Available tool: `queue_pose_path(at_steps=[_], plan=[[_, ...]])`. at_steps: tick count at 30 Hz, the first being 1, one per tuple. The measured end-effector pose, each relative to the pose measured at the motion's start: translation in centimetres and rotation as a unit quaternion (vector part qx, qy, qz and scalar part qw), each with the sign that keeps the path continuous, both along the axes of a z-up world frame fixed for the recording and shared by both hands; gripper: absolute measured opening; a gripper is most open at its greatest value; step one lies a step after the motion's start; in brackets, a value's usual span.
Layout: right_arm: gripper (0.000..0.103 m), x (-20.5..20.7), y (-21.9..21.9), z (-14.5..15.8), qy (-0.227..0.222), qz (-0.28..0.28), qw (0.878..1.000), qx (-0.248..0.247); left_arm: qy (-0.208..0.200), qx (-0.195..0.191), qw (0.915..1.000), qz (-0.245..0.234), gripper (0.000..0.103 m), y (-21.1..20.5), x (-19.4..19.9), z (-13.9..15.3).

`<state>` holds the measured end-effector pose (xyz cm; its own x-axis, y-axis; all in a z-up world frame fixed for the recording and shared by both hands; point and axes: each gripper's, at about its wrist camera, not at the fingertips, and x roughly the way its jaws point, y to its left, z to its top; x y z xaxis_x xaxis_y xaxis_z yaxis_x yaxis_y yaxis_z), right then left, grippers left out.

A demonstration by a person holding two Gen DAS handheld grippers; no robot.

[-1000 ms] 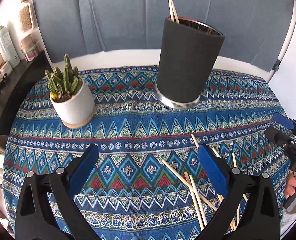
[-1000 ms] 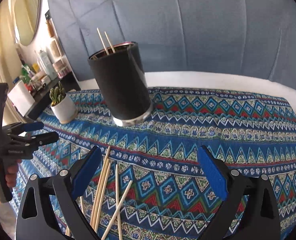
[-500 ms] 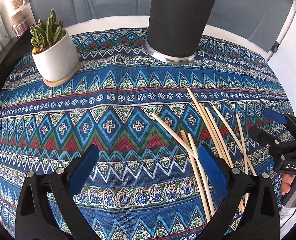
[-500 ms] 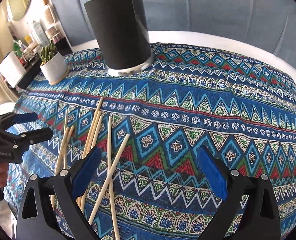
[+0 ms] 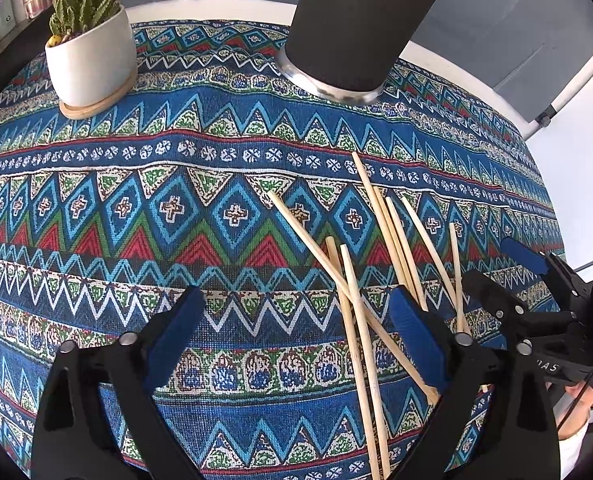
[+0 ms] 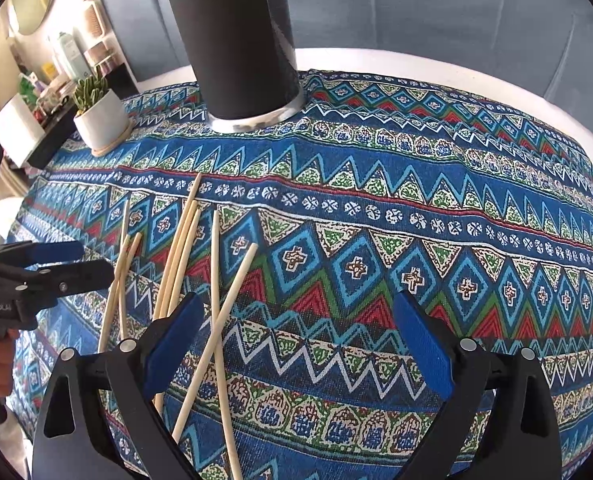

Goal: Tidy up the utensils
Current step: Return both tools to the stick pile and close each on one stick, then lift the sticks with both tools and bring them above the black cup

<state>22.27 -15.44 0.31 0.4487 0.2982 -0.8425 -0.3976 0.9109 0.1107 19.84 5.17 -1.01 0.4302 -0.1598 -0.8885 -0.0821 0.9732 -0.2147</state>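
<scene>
Loose wooden chopsticks (image 5: pixel 354 280) lie scattered on the patterned tablecloth (image 5: pixel 176 216), in front of the black holder (image 5: pixel 356 28). The left gripper (image 5: pixel 296 320) hangs over them, jaws closing on nothing yet; the right gripper (image 6: pixel 300 324) hangs beside it, jaws spread wide, empty
</scene>
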Motion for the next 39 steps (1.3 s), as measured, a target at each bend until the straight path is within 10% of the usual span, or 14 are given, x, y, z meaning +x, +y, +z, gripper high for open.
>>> queue_pose_path(at_steps=[8, 17, 39], plan=[[0.049, -0.2, 0.6, -0.2, 0.006, 0.001, 1.000, -0.031, -0.008, 0.056, 0.9982, -0.020, 0.053, -2.4, 0.7, 0.0], [0.006, 0.0, -1.4, 0.0, 0.029, -0.010, 0.999, 0.007, 0.003, -0.006, 0.9996, -0.028, 0.011, -1.5, -0.1, 0.2], [0.008, -1.6, -3.4, 1.2, 0.035, -0.002, 0.999, 0.032, -0.023, 0.027, 0.9983, -0.046, 0.006, 0.7, -3.1, 4.4]])
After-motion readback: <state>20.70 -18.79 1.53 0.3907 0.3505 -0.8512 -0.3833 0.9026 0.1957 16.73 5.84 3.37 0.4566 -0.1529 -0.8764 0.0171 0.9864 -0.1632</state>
